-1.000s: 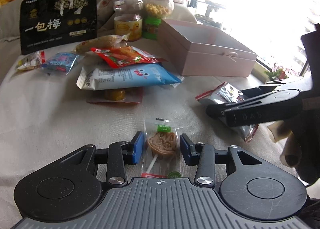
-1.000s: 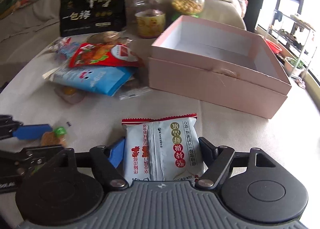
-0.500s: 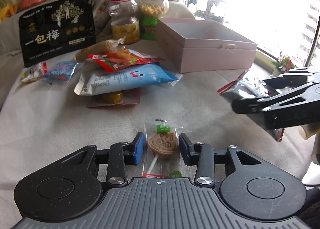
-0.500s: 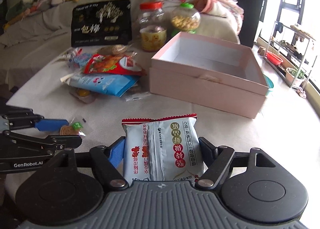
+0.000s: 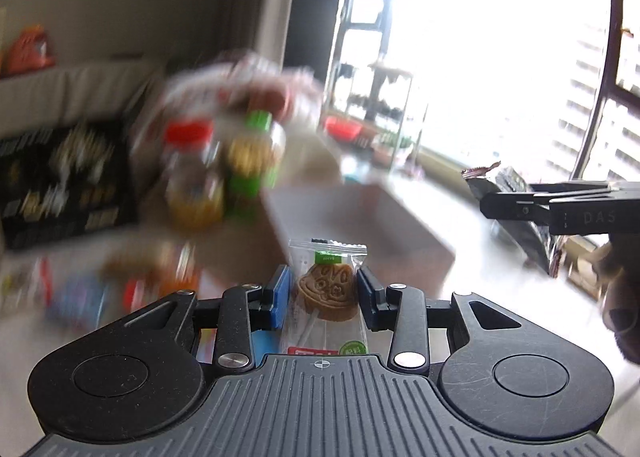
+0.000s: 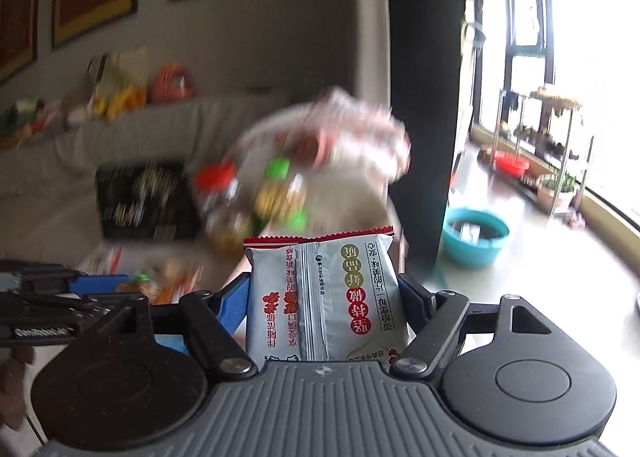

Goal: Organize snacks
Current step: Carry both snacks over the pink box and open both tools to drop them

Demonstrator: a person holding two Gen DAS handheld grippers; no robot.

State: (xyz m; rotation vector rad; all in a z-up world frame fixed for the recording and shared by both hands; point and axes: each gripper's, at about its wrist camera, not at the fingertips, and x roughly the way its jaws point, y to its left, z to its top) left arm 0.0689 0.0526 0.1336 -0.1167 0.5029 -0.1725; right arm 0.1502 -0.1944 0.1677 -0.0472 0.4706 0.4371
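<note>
A brown, face-stamped lollipop (image 5: pixel 326 291) in clear wrap is clamped in the left gripper (image 5: pixel 323 293); a grey-and-red snack packet (image 6: pixel 322 297) is pinched upright by the right gripper (image 6: pixel 322 303). Beyond, a pink box (image 5: pixel 360 225) and jars (image 5: pixel 224 173) are blurred.

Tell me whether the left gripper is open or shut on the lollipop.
Shut on it. The left gripper has a blue finger pressed against each side of the wrapped lollipop, which is held up off the table.
</note>
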